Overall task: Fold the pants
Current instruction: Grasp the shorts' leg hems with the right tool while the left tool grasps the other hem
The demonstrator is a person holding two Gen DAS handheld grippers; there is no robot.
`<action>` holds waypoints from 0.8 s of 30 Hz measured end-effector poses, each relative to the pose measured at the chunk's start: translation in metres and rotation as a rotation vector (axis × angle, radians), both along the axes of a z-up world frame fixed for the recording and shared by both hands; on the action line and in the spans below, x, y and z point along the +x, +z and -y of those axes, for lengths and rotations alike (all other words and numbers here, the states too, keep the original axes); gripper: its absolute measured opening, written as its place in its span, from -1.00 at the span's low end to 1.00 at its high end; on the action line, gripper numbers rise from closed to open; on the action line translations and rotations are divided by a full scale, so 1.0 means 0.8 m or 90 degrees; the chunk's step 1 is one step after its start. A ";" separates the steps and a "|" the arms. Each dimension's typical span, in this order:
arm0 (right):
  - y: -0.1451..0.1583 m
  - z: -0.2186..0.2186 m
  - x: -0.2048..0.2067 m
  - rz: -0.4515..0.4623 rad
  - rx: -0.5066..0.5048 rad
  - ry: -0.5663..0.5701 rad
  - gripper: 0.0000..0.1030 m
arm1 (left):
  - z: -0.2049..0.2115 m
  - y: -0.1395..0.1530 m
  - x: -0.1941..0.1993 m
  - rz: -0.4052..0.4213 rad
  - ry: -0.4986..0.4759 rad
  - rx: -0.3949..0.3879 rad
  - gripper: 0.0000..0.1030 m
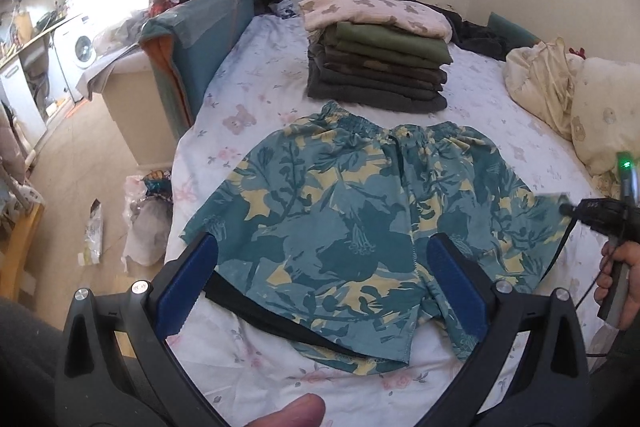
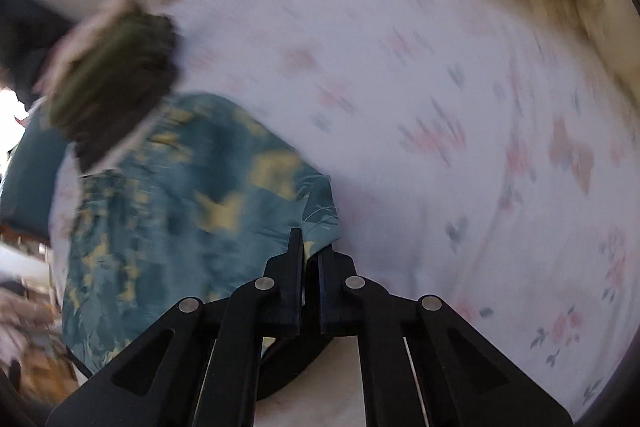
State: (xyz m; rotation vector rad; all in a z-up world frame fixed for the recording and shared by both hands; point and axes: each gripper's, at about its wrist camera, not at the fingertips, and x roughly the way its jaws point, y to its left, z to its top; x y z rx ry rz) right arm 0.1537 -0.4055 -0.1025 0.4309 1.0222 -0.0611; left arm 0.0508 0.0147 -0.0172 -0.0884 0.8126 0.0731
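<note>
Right wrist view: right claw (image 2: 310,247) is pinching the shorts (image 2: 192,203) hem between its fingertips; thin fabric risks slipping free. Left claw (image 1: 320,267) is hovering open above them.

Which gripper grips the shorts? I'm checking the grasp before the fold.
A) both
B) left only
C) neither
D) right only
D: in the right wrist view the right gripper has its fingers closed on a corner of the shorts, while the left gripper is wide open above them, holding nothing.
</note>
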 end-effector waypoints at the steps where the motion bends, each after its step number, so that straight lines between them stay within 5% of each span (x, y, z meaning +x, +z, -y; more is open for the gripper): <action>1: 0.010 -0.008 -0.003 0.022 0.000 0.014 -0.92 | -0.002 0.000 -0.001 0.001 0.002 0.001 0.99; 8: 0.092 -0.139 -0.069 0.176 0.056 0.242 -0.92 | -0.019 -0.004 0.025 -0.048 -0.020 -0.037 0.99; 11: 0.083 -0.188 -0.096 0.142 0.050 0.313 -0.92 | -0.017 -0.010 0.048 -0.086 -0.030 -0.032 0.99; 16: 0.043 -0.201 -0.102 0.045 0.087 0.312 -0.92 | 0.019 -0.032 0.135 -0.191 -0.097 -0.053 0.97; 20: 0.021 -0.188 -0.096 -0.001 0.147 0.273 -0.92 | 0.099 -0.042 0.215 -0.236 -0.194 -0.025 0.97; 24: 0.012 -0.163 -0.097 -0.013 0.222 0.246 -0.92 | 0.204 -0.075 0.287 -0.366 -0.319 0.028 0.97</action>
